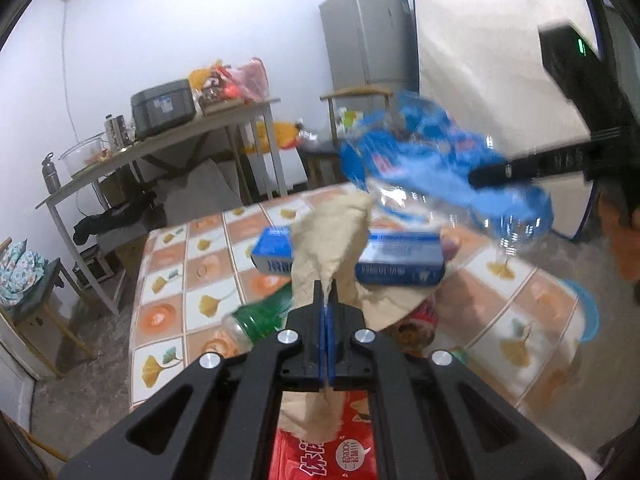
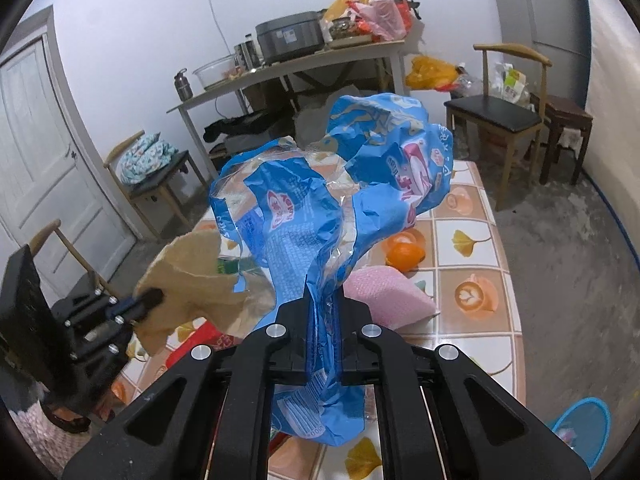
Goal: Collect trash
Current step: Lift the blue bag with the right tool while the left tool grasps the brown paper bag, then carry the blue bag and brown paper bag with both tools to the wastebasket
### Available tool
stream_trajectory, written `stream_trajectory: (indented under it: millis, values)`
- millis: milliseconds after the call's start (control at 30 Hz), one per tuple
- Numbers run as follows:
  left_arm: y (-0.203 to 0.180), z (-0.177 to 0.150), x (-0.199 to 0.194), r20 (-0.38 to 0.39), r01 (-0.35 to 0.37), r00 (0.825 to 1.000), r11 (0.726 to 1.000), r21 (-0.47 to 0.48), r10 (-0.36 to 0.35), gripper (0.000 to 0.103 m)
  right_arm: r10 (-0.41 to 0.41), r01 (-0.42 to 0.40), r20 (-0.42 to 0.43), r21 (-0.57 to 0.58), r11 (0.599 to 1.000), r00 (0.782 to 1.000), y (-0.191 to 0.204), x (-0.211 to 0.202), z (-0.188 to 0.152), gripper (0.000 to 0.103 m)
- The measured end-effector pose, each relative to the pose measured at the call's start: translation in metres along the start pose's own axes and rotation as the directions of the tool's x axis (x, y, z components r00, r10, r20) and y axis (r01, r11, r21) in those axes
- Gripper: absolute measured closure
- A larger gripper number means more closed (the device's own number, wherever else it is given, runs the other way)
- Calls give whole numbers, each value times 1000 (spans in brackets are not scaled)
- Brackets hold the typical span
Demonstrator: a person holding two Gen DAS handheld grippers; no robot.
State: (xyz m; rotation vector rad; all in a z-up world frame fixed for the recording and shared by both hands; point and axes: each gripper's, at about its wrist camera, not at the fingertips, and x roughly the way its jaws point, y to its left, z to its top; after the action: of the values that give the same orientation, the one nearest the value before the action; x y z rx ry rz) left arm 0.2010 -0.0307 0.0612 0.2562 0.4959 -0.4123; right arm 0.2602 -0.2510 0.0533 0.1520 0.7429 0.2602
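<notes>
1. Holding a crumpled brown paper [image 1: 328, 240], the left gripper [image 1: 327, 300] has its jaws pressed tight together, with the paper pinched between them and sticking up past the tips.
2. Some of the same brown paper hangs down behind the jaws, over a red snack packet [image 1: 320, 460] that lies on the table below.
3. Just left of the left jaws, a green plastic bottle [image 1: 256, 320] lies on its side on the tiled table [image 1: 192, 264].
4. Beyond the left jaws, behind the paper, a blue box [image 1: 400, 256] lies on the table.
5. The right gripper [image 2: 322, 300] has its jaws almost shut on a crumpled blue plastic wrapper [image 2: 332, 200], which puffs up big above the tips and also hangs down under them.
6. To the right of the right jaws, a pink wad [image 2: 384, 296] sits on the table.
7. Farther past it, orange peel [image 2: 404, 252] lies on the tiles.
8. Low down and far right of the right jaws, a blue bin [image 2: 584, 428] stands on the floor beside the table.
9. Both grippers are up above the table, the left one off to the left side of the right jaws.
</notes>
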Motion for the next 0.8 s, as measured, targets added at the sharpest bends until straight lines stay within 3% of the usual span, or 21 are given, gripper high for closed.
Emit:
stream_trajectory:
  millis: [367,800]
  values:
    - [8,31,-60,136,-17,990,999,-46,23,103,44,-47,46,62,997,998,-10,-23,-10,98]
    - [-13,54,-94,207,7,978,1000,-19,-2,103,102,-122,121,177,977,987,-21,-56,-40,99]
